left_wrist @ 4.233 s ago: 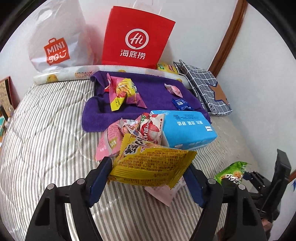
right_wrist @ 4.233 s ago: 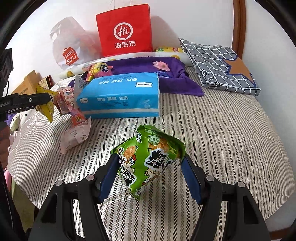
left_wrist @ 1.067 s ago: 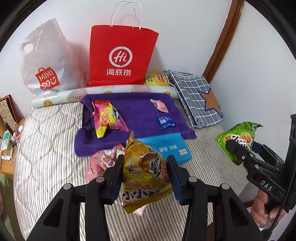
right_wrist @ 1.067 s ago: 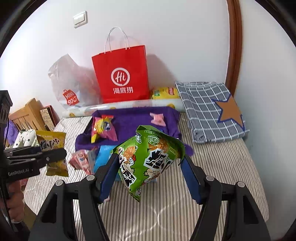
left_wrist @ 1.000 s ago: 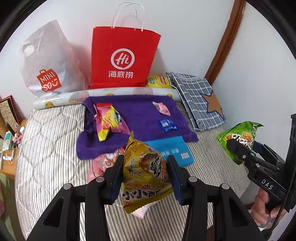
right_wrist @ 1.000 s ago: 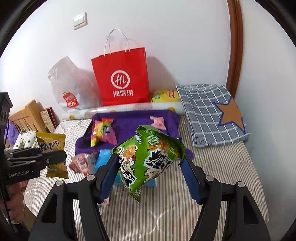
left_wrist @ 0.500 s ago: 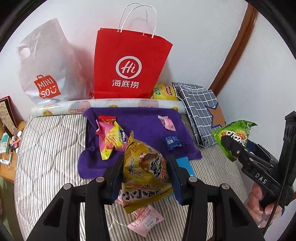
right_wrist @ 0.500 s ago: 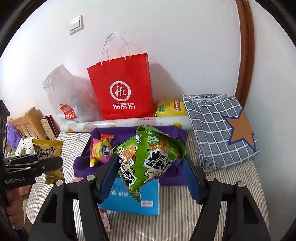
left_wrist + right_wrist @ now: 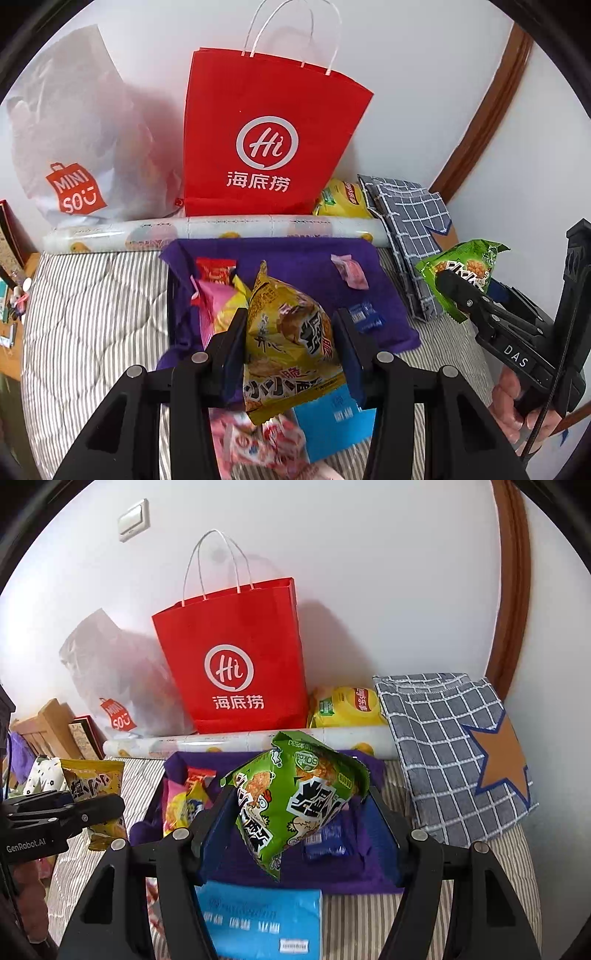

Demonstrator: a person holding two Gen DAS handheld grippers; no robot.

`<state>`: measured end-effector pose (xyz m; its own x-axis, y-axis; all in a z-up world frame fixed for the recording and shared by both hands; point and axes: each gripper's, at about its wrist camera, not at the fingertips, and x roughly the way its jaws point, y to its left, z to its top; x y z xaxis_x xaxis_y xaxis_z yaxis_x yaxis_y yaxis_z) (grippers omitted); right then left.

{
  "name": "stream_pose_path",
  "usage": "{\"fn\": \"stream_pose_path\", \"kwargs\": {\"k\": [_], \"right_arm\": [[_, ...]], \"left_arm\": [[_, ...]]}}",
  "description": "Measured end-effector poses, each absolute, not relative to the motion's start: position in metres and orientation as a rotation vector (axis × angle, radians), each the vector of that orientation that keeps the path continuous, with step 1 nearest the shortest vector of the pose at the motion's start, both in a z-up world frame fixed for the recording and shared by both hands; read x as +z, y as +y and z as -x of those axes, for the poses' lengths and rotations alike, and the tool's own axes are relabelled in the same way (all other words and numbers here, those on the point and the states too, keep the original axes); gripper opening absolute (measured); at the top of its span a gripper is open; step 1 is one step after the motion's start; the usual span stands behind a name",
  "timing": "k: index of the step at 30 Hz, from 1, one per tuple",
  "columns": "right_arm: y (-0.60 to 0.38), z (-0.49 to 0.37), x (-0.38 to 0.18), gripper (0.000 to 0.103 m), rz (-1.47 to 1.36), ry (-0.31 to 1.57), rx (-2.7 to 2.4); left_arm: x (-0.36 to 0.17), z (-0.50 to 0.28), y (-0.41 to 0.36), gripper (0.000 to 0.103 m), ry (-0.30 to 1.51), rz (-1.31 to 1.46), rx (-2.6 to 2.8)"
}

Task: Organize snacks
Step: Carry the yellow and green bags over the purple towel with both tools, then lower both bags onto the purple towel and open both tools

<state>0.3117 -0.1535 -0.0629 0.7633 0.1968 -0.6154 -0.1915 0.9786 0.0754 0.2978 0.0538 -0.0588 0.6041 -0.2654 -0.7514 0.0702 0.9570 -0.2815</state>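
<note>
Bed (image 9: 92,332), striped cover; red bag (image 9: 266,147) upright at wall, white bag (image 9: 85,147) beside it; purple cloth (image 9: 295,266) in front, small packets on it; blue pack (image 9: 258,923) nearer; left gripper (image 9: 288,339) clamped on yellow snack (image 9: 288,343), held above cloth; right gripper (image 9: 299,812) clamped on green snack (image 9: 295,797), likewise aloft.
</note>
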Motion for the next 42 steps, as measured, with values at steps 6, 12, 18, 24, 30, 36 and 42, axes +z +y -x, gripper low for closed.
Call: {"fn": "stream_pose_path", "kwargs": {"k": [6, 12, 18, 24, 30, 36, 42], "right_arm": [[-0.151, -0.343, -0.07, 0.067, 0.003, 0.675, 0.198], [-0.153, -0.376, -0.082, 0.067, 0.005, 0.69, 0.188], [-0.151, -0.403, -0.108, 0.067, 0.008, 0.739, 0.199], [-0.146, -0.425, -0.132, 0.067, 0.009, 0.834, 0.233], [-0.131, -0.434, -0.145, 0.067, 0.051, 0.868, 0.251], [-0.12, -0.438, -0.161, 0.067, 0.109, 0.895, 0.268], [-0.122, -0.446, -0.176, 0.067, 0.149, 0.934, 0.257]], "left_arm": [[-0.072, -0.329, 0.06, 0.044, 0.914, 0.249, -0.197], [-0.086, -0.358, 0.066, 0.044, 0.926, 0.254, -0.178], [-0.099, -0.385, 0.067, 0.044, 0.945, 0.256, -0.181], [-0.117, -0.406, 0.06, 0.044, 0.982, 0.254, -0.193], [-0.127, -0.41, 0.059, 0.044, 0.997, 0.257, -0.207], [-0.14, -0.415, 0.056, 0.044, 1.047, 0.241, -0.199], [-0.143, -0.417, 0.053, 0.044, 1.055, 0.246, -0.21]]}}
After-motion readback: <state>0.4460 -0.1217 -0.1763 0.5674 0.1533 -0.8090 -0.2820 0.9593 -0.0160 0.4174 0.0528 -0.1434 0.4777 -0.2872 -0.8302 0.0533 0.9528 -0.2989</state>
